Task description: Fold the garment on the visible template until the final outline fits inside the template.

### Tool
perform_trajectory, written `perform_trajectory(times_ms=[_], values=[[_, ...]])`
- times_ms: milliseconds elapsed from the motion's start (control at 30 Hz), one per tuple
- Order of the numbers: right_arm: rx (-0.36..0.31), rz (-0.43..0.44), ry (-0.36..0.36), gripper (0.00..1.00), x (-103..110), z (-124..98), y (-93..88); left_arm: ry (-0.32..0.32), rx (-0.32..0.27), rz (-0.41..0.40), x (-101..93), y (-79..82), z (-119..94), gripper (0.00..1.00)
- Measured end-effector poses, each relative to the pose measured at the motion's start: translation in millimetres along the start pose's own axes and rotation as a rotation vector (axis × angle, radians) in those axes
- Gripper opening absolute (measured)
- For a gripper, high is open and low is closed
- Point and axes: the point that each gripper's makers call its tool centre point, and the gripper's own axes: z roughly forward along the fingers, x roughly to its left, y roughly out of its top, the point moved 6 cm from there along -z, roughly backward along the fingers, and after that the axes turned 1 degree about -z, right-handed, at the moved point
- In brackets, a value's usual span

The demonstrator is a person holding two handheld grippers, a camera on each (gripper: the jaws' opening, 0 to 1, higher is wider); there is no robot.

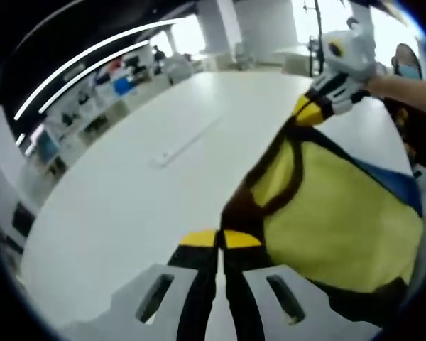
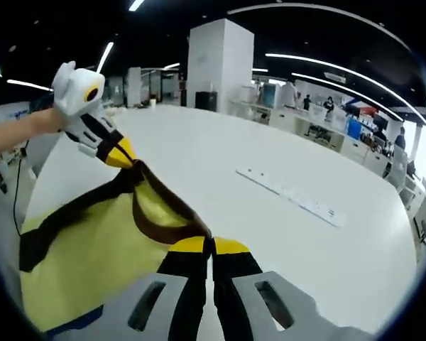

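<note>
two grippers hold a yellow garment with dark brown trim up off a white table. in the left gripper view the left gripper sits at the bottom centre, its yellow-tipped jaws pressed together on the brown edge of the garment, which spreads across the right half of the frame with a blue strip along its upper right edge. the right gripper shows at the upper right, pinching the other end of the brown trim. in the right gripper view the right gripper is clamped on the trim at bottom centre, the garment fills the lower left, and the left gripper grips it at upper left. a pale strip lies on the table right of centre.
</note>
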Motion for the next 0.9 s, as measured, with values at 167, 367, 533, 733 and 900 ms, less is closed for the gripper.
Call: perform_trajectory(times_ms=[167, 367, 533, 733, 900], values=[[0.024, 0.01, 0.006, 0.02, -5, 12, -10.9, -0.002, 0.004, -0.012, 1.8, -5.8, 13, 0.0], [0.042, 0.019, 0.017, 0.02, -11, 28, -21.7, -0.01, 0.017, -0.034, 9.6, -14.2, 30, 0.0], [0.064, 0.038, 0.029, 0.02, -15, 43, -31.8, -0.021, 0.032, -0.044, 13.6, -24.3, 46, 0.0], [0.078, 0.031, 0.029, 0.02, -16, 55, -36.4, -0.028, 0.041, -0.057, 19.4, -31.7, 57, 0.0], [0.078, 0.032, 0.03, 0.02, -18, 60, -38.5, -0.03, 0.03, -0.068, 21.5, -34.5, 65, 0.0]])
